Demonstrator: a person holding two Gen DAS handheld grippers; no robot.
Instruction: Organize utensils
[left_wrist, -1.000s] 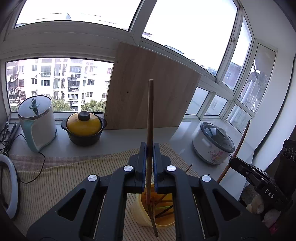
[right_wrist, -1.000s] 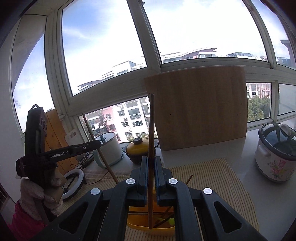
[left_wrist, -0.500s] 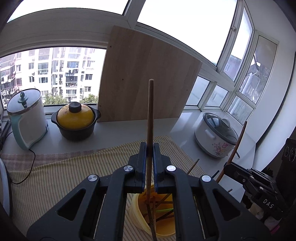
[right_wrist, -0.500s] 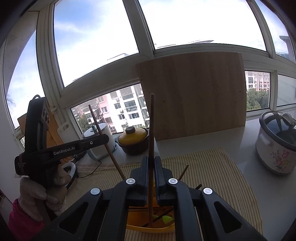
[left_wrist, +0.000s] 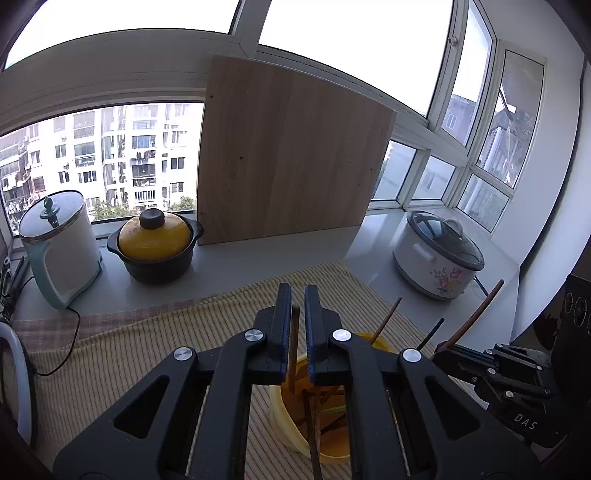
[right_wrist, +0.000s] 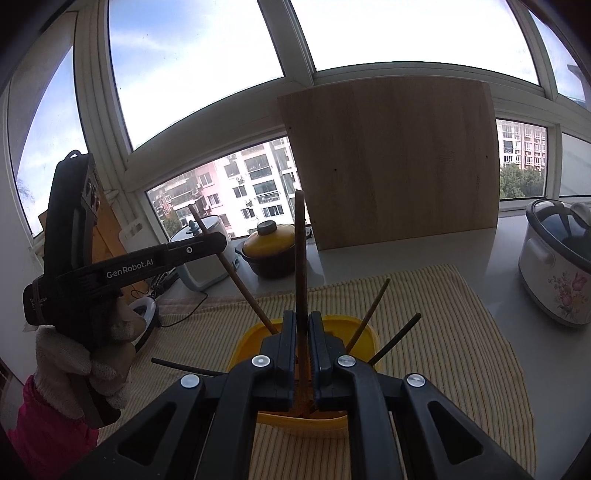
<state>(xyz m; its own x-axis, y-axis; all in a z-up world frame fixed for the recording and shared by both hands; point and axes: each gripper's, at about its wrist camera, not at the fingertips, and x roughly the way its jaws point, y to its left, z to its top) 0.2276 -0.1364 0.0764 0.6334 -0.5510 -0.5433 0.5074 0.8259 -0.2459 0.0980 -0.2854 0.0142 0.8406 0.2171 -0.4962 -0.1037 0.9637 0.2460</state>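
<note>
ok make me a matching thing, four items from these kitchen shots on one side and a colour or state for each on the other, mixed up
Things:
1. casserole lid
2. rice cooker
3. wooden board
4. right gripper

States:
a. leaning against the window
b. shut on a brown chopstick
c. yellow with a dark knob
d. white with a flower print

Pairs: 1-c, 2-d, 3-a, 4-b

Left gripper (left_wrist: 295, 317): jaws closed on a chopstick (left_wrist: 293, 347), pointing forward and downward. Right gripper (right_wrist: 302, 332): jaws closed on a second chopstick (right_wrist: 300, 258), same attitude. A gloved hand (right_wrist: 85, 354) holds the left gripper.
</note>
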